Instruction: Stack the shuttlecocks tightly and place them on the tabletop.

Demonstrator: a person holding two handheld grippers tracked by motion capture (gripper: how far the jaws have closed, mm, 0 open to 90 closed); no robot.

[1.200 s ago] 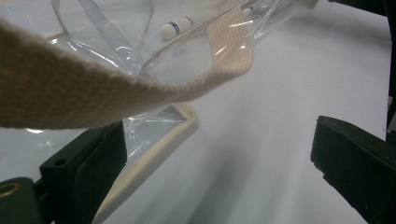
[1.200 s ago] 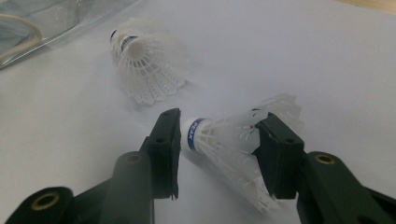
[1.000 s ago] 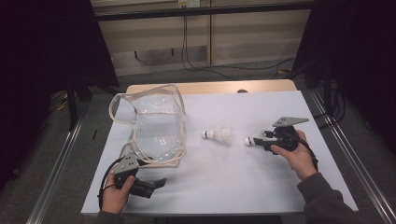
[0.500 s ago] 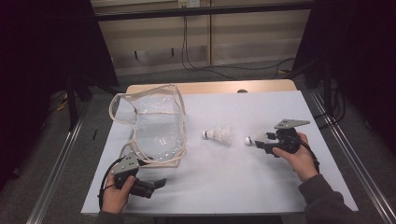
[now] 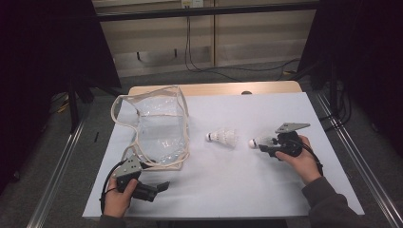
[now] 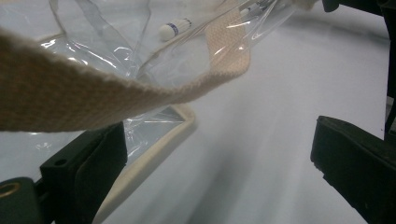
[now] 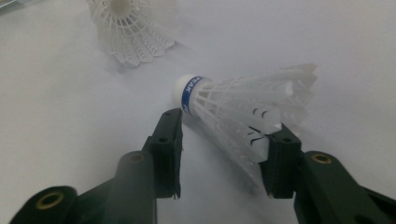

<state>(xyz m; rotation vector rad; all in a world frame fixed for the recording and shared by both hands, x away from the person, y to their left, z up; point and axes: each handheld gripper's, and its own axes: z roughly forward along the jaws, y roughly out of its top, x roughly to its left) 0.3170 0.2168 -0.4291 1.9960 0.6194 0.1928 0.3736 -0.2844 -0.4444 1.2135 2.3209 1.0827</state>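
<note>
A shuttlecock [image 7: 243, 119] sits between the jaws of the right claw [image 7: 224, 154], which have just been closing on its skirt. The left claw [image 6: 219, 172] stands apart beside the clear bag [image 5: 157, 128] on the worktop [image 5: 247, 190].

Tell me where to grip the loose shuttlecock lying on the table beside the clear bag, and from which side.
Probably the narrow neck of the loose shuttlecock, just behind its cork tip, pinched from above. It lies on its side, cork towards the clear bag; the flared skirt looks wide and flimsy, the neck slimmer.
</note>
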